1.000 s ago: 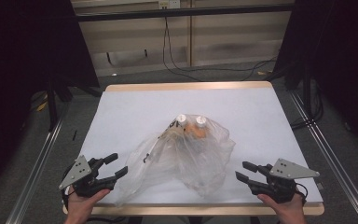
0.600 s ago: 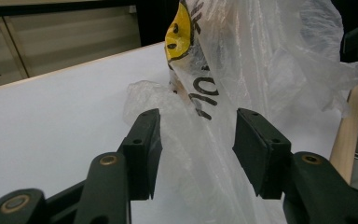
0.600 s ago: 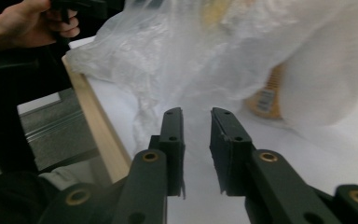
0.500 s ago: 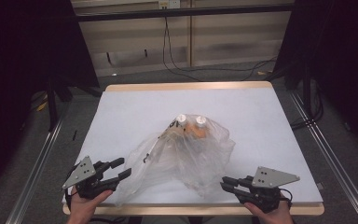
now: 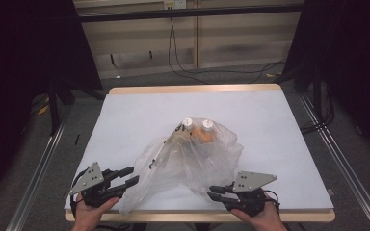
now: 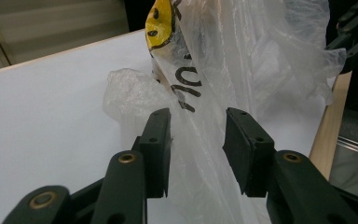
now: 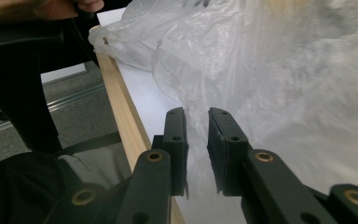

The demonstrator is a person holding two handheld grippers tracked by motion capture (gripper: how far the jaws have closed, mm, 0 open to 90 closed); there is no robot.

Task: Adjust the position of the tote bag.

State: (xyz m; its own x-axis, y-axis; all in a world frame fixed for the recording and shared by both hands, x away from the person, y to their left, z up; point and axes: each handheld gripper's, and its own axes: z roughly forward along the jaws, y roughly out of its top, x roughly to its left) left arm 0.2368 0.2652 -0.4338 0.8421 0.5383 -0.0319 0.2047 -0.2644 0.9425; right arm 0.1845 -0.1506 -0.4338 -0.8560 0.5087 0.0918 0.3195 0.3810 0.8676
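A crumpled clear plastic bag (image 5: 192,156) lies mid-table with two white-capped bottles (image 5: 187,122) and something orange (image 5: 204,136) inside. My left gripper (image 5: 133,174) sits at the bag's near-left edge. In the left gripper view (image 6: 198,126) its jaws have just been closing, with a wide gap left and bag film (image 6: 200,88) running loose between them. My right gripper (image 5: 210,192) is at the bag's near-right edge by the table front. Its jaws (image 7: 196,116) narrowed, then eased slightly apart; a slim gap remains, with film (image 7: 261,70) in and beyond it, not pinched.
The white table top (image 5: 139,110) has a wooden front rim (image 7: 121,112) right beside my right gripper. A yellow printed label (image 6: 161,21) shows through the bag. Cables lie on the floor (image 5: 231,72) beyond the table, and metal rails run along both sides.
The right gripper slid left along the front edge up to the bag, and its jaws narrowed. The left gripper stayed put while its jaws drew closer around the film.
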